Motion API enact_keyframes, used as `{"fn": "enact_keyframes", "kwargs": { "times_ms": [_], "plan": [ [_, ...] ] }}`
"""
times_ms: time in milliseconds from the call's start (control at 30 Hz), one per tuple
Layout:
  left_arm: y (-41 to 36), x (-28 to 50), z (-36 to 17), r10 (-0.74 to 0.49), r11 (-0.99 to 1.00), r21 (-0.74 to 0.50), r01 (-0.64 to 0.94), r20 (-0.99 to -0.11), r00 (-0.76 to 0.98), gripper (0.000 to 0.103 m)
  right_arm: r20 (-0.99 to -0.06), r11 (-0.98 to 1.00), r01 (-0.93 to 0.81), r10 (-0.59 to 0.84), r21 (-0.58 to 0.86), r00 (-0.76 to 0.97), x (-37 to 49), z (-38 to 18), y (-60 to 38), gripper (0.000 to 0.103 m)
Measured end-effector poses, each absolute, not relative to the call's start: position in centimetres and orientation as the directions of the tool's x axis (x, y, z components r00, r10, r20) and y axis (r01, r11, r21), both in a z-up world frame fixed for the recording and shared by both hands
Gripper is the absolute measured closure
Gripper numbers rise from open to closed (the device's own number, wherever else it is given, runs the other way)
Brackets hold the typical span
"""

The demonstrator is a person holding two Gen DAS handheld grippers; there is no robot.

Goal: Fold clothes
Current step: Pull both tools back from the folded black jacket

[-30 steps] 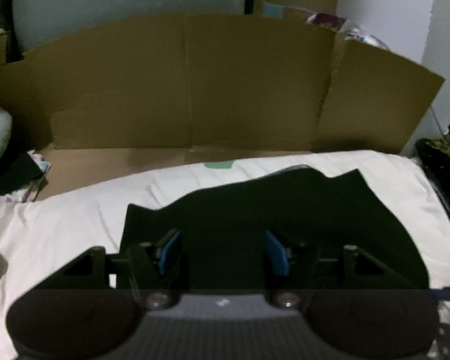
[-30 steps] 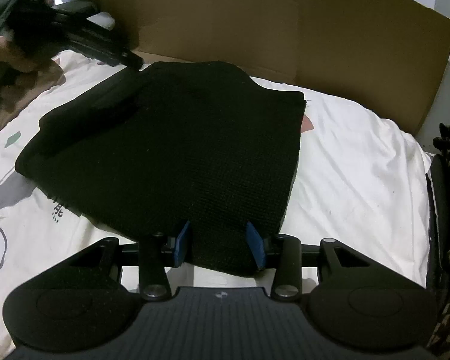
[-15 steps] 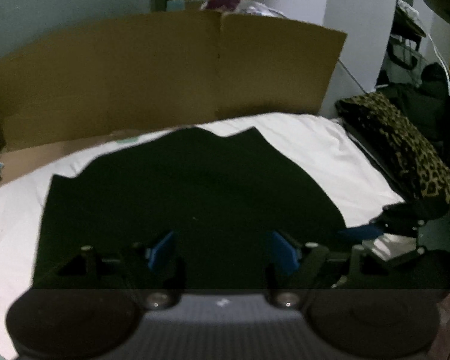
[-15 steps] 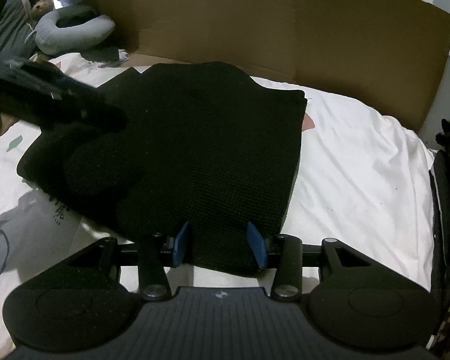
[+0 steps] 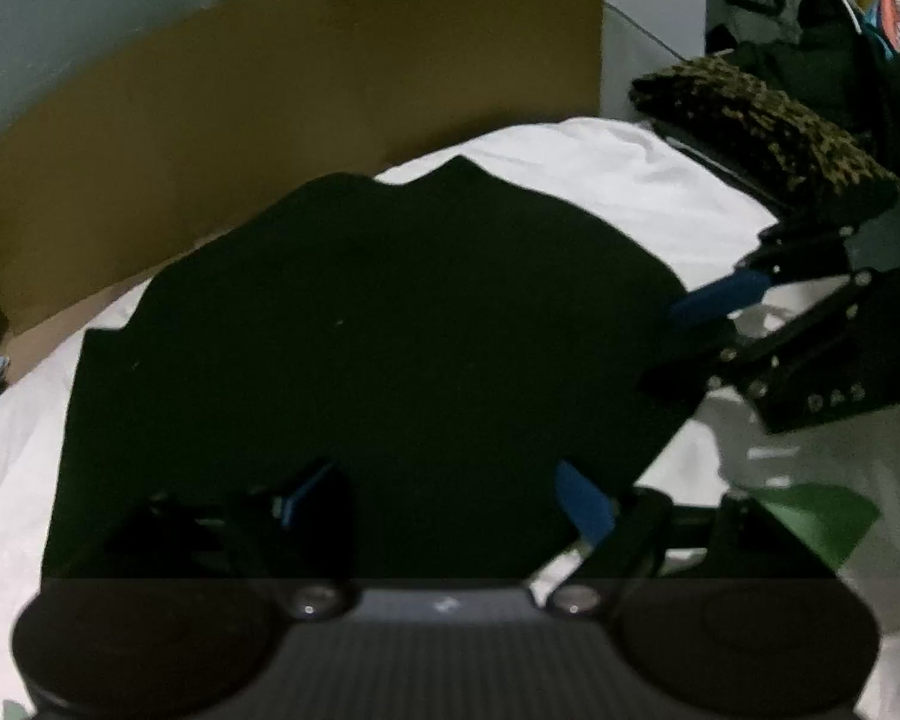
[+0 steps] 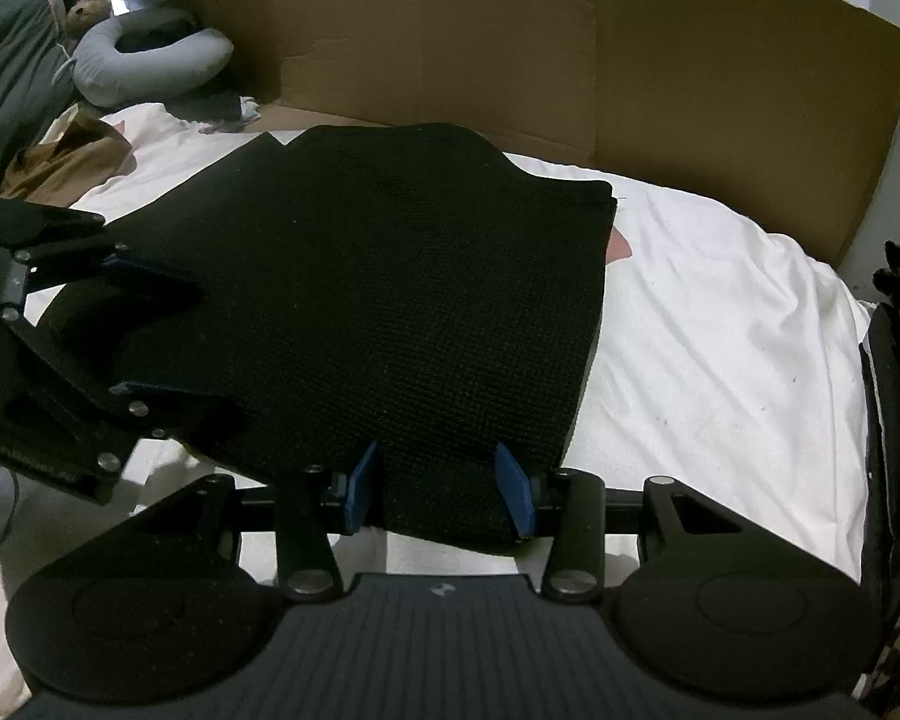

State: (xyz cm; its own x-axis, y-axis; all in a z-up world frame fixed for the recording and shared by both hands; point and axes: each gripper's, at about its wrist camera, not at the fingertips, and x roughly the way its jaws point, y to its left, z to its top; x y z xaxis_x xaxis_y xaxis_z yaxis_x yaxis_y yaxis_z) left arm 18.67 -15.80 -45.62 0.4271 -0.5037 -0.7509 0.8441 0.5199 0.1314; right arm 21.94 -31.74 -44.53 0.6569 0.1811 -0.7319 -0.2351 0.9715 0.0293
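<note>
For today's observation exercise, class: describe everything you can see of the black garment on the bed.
The black garment is a dark knit with a fine waffle-like texture, lying mostly flat and already folded on the white bedsheet, in front of a cardboard wall. Its far edge is uneven; its right edge is straight. The right hand-held gripper has the near hem between its blue pads. The left hand-held gripper, jaws opening, is at its left edge.

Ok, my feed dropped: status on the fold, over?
Left tongs opening around black garment edge. Right tongs astride near hem, grip unclear. Garment spread on white sheet, nothing obstructing.
</note>
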Motion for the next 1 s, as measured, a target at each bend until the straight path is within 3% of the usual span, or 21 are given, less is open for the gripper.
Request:
{"fn": "enact_keyframes", "kwargs": {
  "times_ms": [733, 1000],
  "plan": [
    [-7.0, 21.4, -45.3, -0.392, 0.642, 0.185, 0.744, -0.754, 0.527, 0.014, -0.733, 0.968, -0.251, 0.188, 0.024, 0.654, 21.8, -44.5, -31.8, 0.053],
    [-5.4, 22.3, -44.6, -0.380, 0.703, 0.106, 0.703, -0.780, 0.497, 0.013, -0.732, 0.967, -0.254, 0.188, 0.022, 0.654, 21.8, -44.5, -31.8, 0.053]
  ]
}}
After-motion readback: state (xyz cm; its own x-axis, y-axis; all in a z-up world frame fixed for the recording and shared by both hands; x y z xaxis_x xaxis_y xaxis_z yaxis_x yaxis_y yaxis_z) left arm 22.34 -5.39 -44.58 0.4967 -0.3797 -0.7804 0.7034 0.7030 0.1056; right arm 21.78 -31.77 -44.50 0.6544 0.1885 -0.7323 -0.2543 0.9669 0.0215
